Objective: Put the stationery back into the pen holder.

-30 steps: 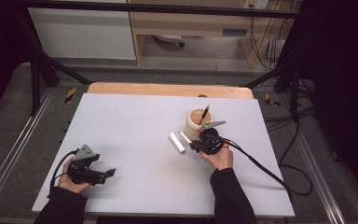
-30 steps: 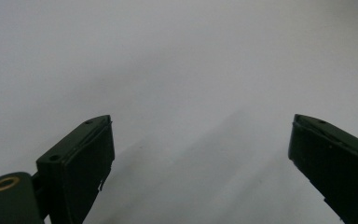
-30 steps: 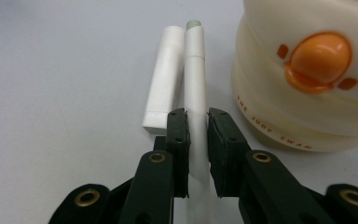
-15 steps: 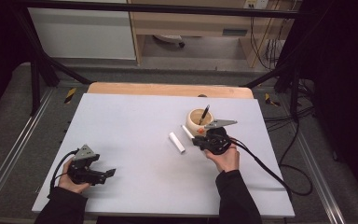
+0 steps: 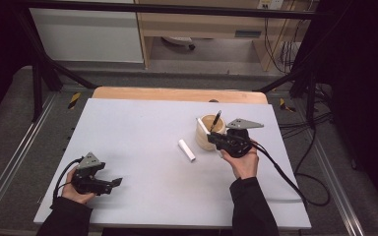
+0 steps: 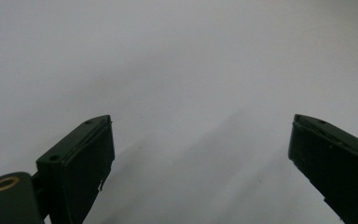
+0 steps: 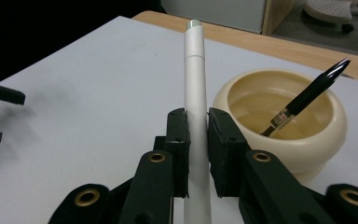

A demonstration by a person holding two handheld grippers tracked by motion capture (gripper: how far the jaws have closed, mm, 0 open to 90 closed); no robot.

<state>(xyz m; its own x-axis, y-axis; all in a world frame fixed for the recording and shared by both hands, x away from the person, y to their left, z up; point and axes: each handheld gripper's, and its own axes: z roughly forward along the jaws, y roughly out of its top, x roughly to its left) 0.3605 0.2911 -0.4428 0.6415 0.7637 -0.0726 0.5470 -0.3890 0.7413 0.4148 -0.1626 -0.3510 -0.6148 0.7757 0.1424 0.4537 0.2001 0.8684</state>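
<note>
The right gripper (image 7: 196, 135) has its two black jaws clamped on a slim white cylindrical marker with a pale green end (image 7: 195, 84), holding it lifted just beside the rim of a round cream-coloured plastic cup (image 7: 286, 135). A black pen (image 7: 303, 98) leans inside that cup. In the high view, a second white marker (image 5: 187, 150) lies flat on the pale grey tabletop (image 5: 138, 128), near the cup's left side. The left gripper (image 5: 109, 184) rests low at the table's near-left corner, well apart from the cup, jaws spread wide with nothing between them.
</note>
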